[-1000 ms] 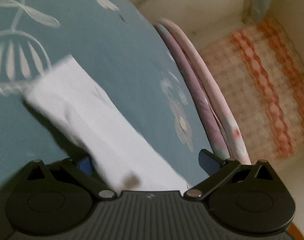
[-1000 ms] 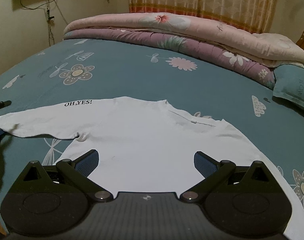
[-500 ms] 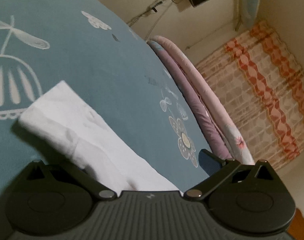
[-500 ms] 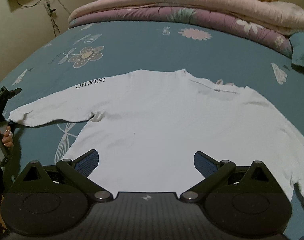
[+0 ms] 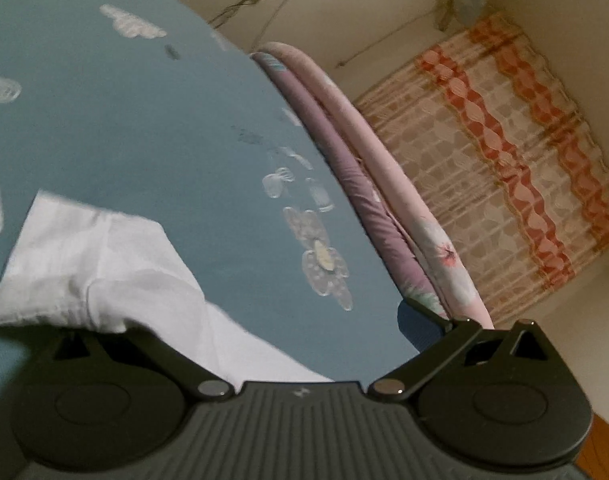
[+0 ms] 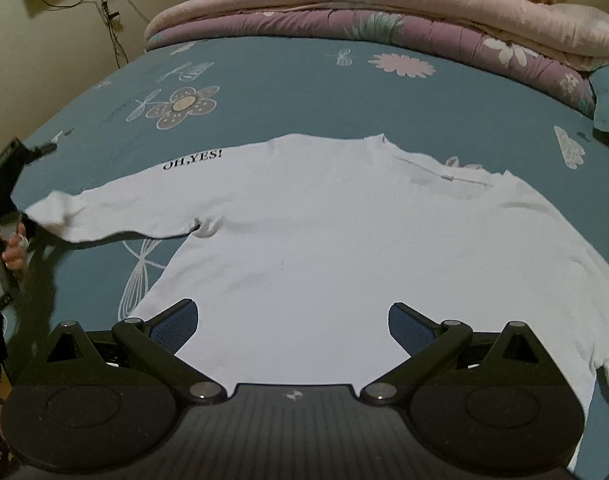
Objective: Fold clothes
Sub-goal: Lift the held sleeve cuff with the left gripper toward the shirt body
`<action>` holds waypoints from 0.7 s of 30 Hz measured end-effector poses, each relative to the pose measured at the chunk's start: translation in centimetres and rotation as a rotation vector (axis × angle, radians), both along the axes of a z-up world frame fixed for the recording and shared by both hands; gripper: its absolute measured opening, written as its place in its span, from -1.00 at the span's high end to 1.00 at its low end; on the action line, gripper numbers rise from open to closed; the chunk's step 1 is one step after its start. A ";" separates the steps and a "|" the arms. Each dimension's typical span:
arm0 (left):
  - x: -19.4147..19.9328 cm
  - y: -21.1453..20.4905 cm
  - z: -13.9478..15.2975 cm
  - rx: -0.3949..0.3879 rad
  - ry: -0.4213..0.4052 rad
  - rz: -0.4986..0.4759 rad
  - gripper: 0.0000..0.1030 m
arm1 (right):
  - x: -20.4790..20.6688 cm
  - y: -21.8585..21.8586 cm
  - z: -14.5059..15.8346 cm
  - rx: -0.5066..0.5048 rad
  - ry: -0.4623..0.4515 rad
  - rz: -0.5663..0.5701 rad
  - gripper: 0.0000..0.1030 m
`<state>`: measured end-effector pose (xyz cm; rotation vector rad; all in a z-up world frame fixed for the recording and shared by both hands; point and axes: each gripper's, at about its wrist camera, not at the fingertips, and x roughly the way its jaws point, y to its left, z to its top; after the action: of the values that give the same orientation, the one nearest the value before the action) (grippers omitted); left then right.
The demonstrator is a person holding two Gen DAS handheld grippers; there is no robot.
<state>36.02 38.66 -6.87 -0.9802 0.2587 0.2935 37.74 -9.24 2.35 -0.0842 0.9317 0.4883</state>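
The right gripper [image 6: 292,326] hung over the near hem of the white shirt [image 6: 324,248], its jaws spread wide and holding nothing, with the hem passing between and under the two blue pads [image 6: 176,322]. Ahead of those jaws the shirt lay flat and open on the bed [image 6: 284,92], chest-side down or up I could not tell, its collar toward the far side and the black words "OH,YES!" [image 6: 192,160] printed near the left shoulder. Teal sheet lay bare all round the shirt, widest beyond the collar up to the folded quilts [image 6: 384,12] stacked along the far edge; on the right a sleeve ran off toward the bed's edge.

The left gripper [image 5: 240,322] was at the end of the left sleeve [image 5: 104,264]. Its jaws stood apart; the right finger [image 5: 418,320] was clear of the cloth, while the left finger was buried under the bunched cuff, so whether anything was pinched could not be told. The sleeve end was rumpled and lifted slightly off the sheet. In the right wrist view a hand [image 6: 12,248] held that gripper's handle at the bed's left edge, just beside the cuff.
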 end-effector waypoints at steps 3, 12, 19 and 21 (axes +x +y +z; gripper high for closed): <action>0.7 -0.5 1.7 0.039 0.010 -0.046 -0.99 | -0.3 0.0 -0.5 0.000 0.012 0.003 -1.00; 2.5 -2.7 6.1 0.087 0.014 -0.176 -0.99 | -1.3 -1.0 -1.7 0.016 0.061 -0.004 -1.00; 4.2 -5.7 10.0 0.147 -0.009 -0.268 -0.99 | -2.2 -2.0 -2.8 0.038 0.085 -0.015 -1.00; 5.0 -6.8 10.9 0.162 -0.002 -0.295 -0.99 | -2.5 -2.4 -3.0 0.047 0.088 -0.018 -1.00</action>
<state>41.00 31.86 4.02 -0.7698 0.3674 0.0424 35.20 -11.64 -0.62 -0.0122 1.0055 0.5002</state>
